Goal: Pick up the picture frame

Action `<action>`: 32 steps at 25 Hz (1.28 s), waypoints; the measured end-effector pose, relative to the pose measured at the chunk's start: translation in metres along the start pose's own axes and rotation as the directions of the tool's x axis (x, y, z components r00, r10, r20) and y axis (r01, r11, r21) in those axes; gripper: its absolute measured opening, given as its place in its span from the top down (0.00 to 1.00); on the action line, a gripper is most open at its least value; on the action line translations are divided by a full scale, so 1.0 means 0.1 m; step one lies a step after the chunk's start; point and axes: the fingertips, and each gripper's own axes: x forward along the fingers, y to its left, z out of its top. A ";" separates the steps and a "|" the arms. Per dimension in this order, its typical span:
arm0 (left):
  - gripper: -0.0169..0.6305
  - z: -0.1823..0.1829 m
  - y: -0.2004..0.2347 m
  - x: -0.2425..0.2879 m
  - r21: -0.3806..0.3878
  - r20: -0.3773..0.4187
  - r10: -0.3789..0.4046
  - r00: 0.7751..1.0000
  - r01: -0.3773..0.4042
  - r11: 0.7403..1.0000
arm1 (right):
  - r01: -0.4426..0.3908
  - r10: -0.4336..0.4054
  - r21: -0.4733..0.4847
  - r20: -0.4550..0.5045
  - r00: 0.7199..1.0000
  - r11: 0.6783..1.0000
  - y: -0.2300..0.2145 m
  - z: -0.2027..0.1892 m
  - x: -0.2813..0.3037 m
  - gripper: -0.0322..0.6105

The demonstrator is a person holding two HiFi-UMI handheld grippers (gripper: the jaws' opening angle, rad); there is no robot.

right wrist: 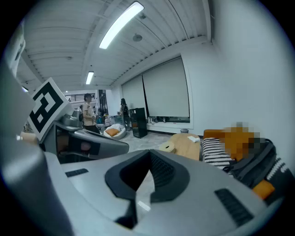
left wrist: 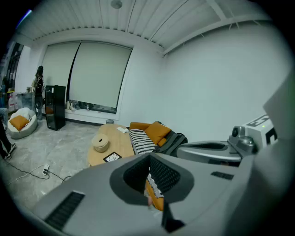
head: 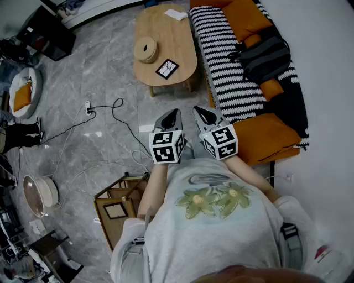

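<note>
Picture frame (head: 167,68): small and square, with a black border and a white face crossed by thin dark lines; it lies flat and turned cornerwise.
Frame position: on the oval wooden table (head: 176,41), at the near end, close to the edge that faces the sofa; well apart from both grippers.
Neighbour on table: a round wooden object (head: 146,49) stands near the frame, not touching it; a white flat piece (head: 176,14) lies at the far end.
Left gripper (head: 170,118): its jaws are pressed together with nothing between them; held in the air in front of the person, pointing toward the table.
Right gripper (head: 205,115): its jaws are closed too and it carries nothing; it is just beside the left one.
Edges: the table's right side runs close along the sofa (head: 265,130) with its striped blanket (head: 227,61); the gap there is narrow.
Room for moving: grey stone floor (head: 105,66) lies between the grippers and the table; a black cable (head: 119,113) crosses it to the left.
Containers: an open brown box (head: 118,205) stands on the floor by the person's left side, with a flat piece with a pale rectangle inside; a round bed (head: 25,93) holds an orange cushion.
</note>
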 end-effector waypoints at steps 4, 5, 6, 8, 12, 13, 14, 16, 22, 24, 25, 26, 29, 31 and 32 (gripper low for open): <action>0.95 0.05 0.04 -0.02 0.008 0.014 0.004 1.000 -0.004 1.000 | -0.004 0.004 -0.008 -0.006 1.000 1.000 0.03 0.01 0.03 0.94; 0.95 0.07 0.05 -0.02 0.010 0.017 0.005 1.000 -0.005 1.000 | -0.005 0.005 -0.010 -0.006 1.000 1.000 0.04 0.01 0.04 0.94; 0.95 0.08 0.06 -0.02 0.011 0.020 0.006 1.000 -0.006 1.000 | -0.005 0.005 -0.011 -0.005 1.000 1.000 0.05 0.01 0.05 0.94; 0.95 0.09 0.10 -0.03 0.011 0.024 0.007 1.000 -0.007 1.000 | -0.005 0.005 -0.014 0.000 1.000 1.000 0.07 0.02 0.07 0.94; 0.95 0.16 0.20 -0.05 0.005 0.041 0.015 0.999 -0.015 1.000 | -0.012 0.013 -0.029 0.021 1.000 1.000 0.11 0.12 0.16 0.94; 0.95 0.19 0.24 -0.05 0.000 0.047 0.020 0.999 -0.020 1.000 | -0.015 0.016 -0.033 0.024 1.000 0.999 0.11 0.15 0.19 0.94; 0.95 0.21 0.27 -0.05 -0.005 0.050 0.023 0.998 -0.023 1.000 | -0.017 0.018 -0.038 0.024 1.000 0.999 0.11 0.17 0.22 0.94; 0.95 0.25 0.32 -0.03 -0.014 0.049 0.027 0.998 -0.027 1.000 | -0.016 0.018 -0.046 0.023 1.000 0.999 0.10 0.21 0.27 0.94; 0.95 0.32 0.55 0.03 -0.034 0.040 0.042 0.998 -0.040 0.999 | -0.009 0.009 -0.041 0.007 1.000 0.999 0.06 0.25 0.49 0.94; 0.95 0.33 0.63 0.07 -0.047 0.028 0.043 0.999 -0.042 0.998 | -0.010 0.010 -0.038 -0.004 1.000 0.999 0.06 0.26 0.57 0.94; 0.95 0.35 0.67 0.10 -0.051 0.022 0.044 0.999 -0.043 0.998 | -0.011 0.010 -0.037 -0.010 1.000 0.999 0.05 0.28 0.61 0.94; 0.95 0.37 0.70 0.12 -0.054 0.016 0.045 0.999 -0.044 0.998 | -0.012 0.011 -0.036 -0.016 1.000 0.999 0.04 0.29 0.65 0.94; 0.95 0.41 0.77 0.20 -0.065 0.006 0.043 0.999 -0.042 0.997 | -0.014 0.013 -0.031 -0.034 0.999 0.999 0.00 0.30 0.75 0.94; 0.95 0.41 0.82 0.26 -0.076 0.002 0.041 0.999 -0.040 0.996 | -0.015 0.014 -0.029 -0.044 0.999 0.999 -0.03 0.28 0.83 0.94; 0.95 0.42 0.85 0.29 -0.082 0.000 0.041 0.999 -0.041 0.996 | -0.018 0.016 -0.030 -0.047 0.999 0.999 -0.04 0.28 0.87 0.94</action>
